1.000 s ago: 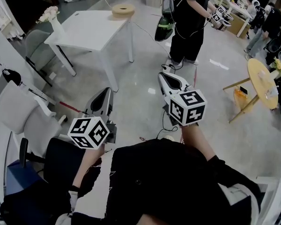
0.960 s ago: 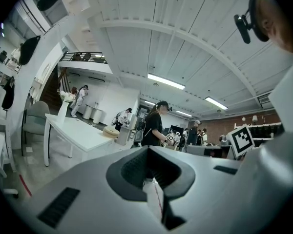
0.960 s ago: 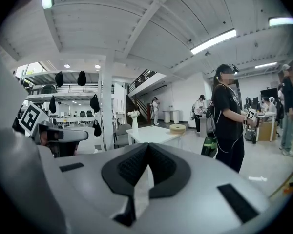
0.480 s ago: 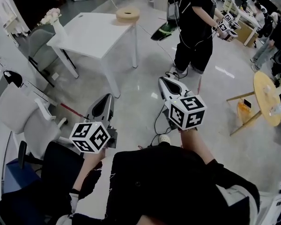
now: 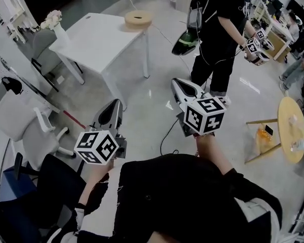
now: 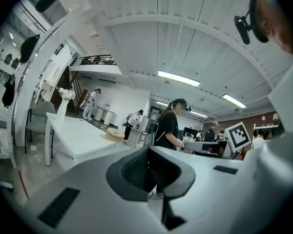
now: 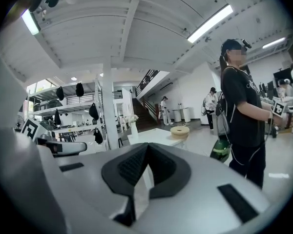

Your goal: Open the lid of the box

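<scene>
A round tan box (image 5: 138,18) with its lid on sits at the far corner of a white table (image 5: 99,37). It also shows small in the left gripper view, box (image 6: 115,134), and in the right gripper view, box (image 7: 179,130). Both grippers hang over the floor, well short of the table. My left gripper (image 5: 115,104) is shut with nothing between its pads; its own view shows the left gripper (image 6: 147,152) pointing at the table. My right gripper (image 5: 176,83) is also shut and empty, and the right gripper (image 7: 147,150) looks the same in its own view.
A vase of flowers (image 5: 55,24) stands on the table's left edge beside a grey chair (image 5: 40,47). A person in black (image 5: 220,29) holding grippers stands right of the table. White office chairs (image 5: 23,123) are at my left, a round yellow table (image 5: 293,130) at right, and cables on the floor.
The head view has shifted: the table, the box and the standing person sit slightly lower and nearer. Both grippers keep their place in the view and stay shut.
</scene>
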A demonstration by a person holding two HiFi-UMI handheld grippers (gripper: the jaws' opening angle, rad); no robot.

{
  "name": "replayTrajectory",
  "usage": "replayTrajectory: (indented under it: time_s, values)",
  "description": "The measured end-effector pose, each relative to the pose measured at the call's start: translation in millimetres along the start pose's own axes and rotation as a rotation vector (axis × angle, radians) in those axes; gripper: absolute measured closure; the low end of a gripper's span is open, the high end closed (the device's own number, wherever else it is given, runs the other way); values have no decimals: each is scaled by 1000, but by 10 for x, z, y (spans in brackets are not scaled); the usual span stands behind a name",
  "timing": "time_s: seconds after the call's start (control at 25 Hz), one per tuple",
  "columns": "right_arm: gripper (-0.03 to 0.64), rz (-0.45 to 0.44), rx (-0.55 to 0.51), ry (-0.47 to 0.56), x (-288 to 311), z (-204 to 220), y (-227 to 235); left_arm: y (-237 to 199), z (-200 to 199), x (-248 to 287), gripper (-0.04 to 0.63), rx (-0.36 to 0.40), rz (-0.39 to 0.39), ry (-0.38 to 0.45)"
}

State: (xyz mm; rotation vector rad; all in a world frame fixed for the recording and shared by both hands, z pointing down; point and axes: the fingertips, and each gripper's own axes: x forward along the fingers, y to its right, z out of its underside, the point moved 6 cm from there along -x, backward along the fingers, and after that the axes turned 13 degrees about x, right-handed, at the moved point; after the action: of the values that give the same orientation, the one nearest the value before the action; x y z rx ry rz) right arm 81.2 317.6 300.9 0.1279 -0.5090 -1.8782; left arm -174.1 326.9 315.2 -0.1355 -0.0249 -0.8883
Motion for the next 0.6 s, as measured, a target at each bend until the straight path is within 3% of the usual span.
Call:
replayTrajectory:
  time_s: [0.36,0.6]
  values:
    - [612,-41,-8,-28,300,-400,721,214,-94,794,584,12,-49,23]
    - [612,-68,22,-74,224,-297,1071,521,42,978,584,10,-70,9]
